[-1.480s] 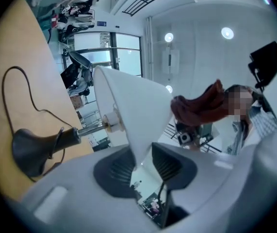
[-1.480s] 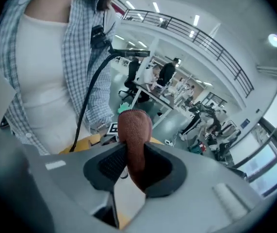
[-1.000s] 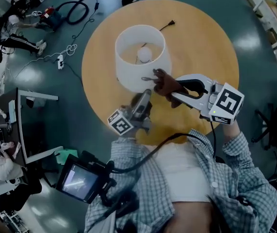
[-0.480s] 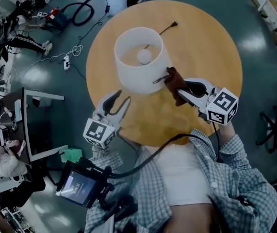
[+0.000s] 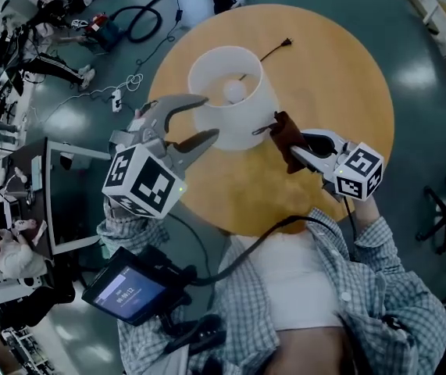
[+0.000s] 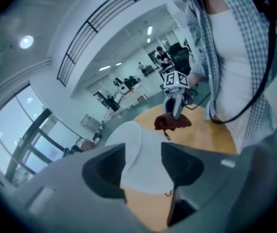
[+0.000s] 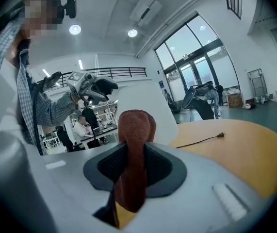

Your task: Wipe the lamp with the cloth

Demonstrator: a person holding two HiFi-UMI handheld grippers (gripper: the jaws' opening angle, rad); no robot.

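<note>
**Lamp (image 5: 250,130) (white, fabric drum shade) stands just left of the clamped rust-brown knitted cloth (image 5: 285,135)**

Nearest to us, the right gripper (image 5: 297,144) has its jaws closed on the cloth. In the right gripper view the fabric fills the gap between the pads (image 7: 160,166) and bulges out past the tips. The left gripper (image 5: 211,116) is held high at the left. Its jaws have just been opening and now stand wide apart, the pads pressing on nothing. In the left gripper view the shade shows in the gap but lies further on.

Next out, the free end of the cloth sits at the shade's near right wall. We cannot tell whether it touches or is just beside.

The lamp stands upright near the middle of the round pale wooden table (image 5: 340,69), long axis vertical, with its round white bulb (image 5: 233,91) visible down the open top. From the right fingers the shade lies ahead and to the left.

Our judgement is that the right hand is the working hand and the nearer one. The next stroke should press the cloth leftward onto the wall and sweep round the curve. The open left jaws could steady the rim.

Farthest, the black power cord and plug (image 5: 276,48) lie loose on the table.
</note>
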